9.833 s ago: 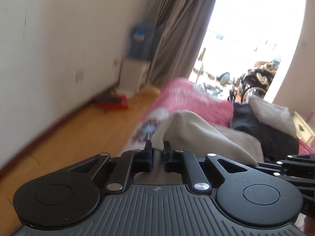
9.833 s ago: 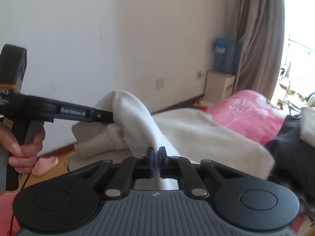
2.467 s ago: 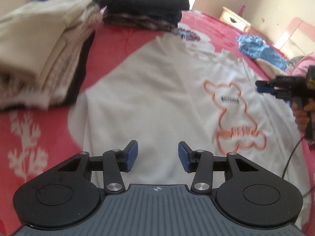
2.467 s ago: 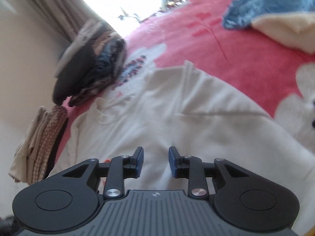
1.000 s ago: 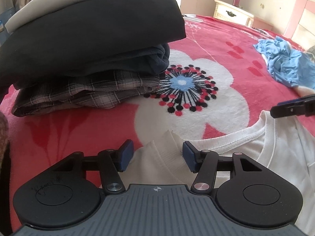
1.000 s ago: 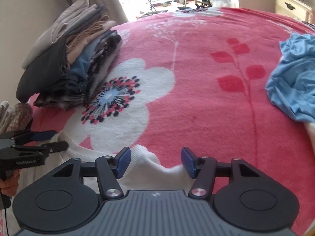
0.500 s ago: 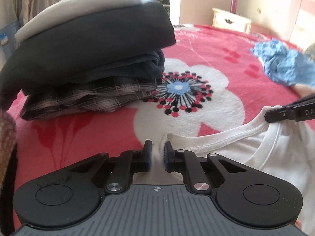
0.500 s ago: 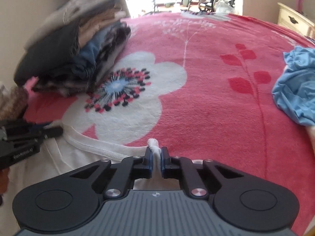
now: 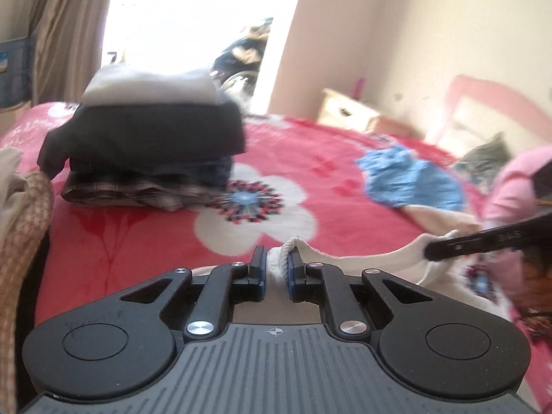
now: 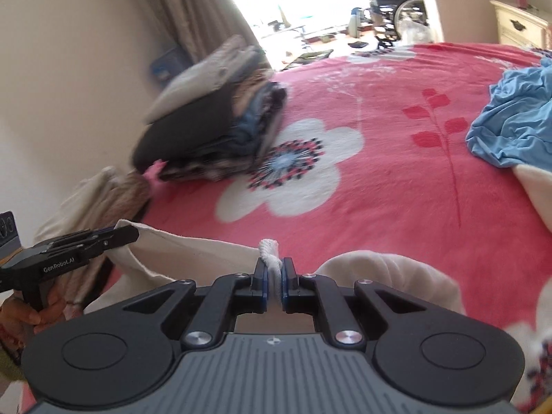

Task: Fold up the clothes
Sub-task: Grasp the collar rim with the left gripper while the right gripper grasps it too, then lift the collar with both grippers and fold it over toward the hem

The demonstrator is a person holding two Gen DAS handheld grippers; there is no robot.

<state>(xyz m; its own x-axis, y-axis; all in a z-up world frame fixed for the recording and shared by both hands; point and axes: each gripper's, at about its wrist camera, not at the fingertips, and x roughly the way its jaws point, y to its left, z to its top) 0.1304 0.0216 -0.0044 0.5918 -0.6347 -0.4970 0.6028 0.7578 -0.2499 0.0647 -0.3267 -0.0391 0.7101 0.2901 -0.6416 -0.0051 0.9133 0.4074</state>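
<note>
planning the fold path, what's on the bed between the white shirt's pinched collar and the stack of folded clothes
Right wrist view: only bare blanket with its white flower print lies between the white shirt and the stack of folded clothes.

Cream walls (image 10: 69, 69), brown curtain (image 9: 65, 24) beside a bright glaring doorway (image 9: 193, 10), pale nightstand (image 10: 521, 24) against the far wall, pink headboard (image 9: 483, 103), bed under a red floral blanket (image 10: 396, 179)

Bed (image 9: 103, 241) under red flowered blanket (image 10: 396, 179); stack of folded dark clothes (image 9: 145, 151) at far left, second beige pile (image 10: 100, 203) nearer, crumpled blue garment (image 9: 410, 183) at right beside cream cloth (image 10: 538, 186)
</note>
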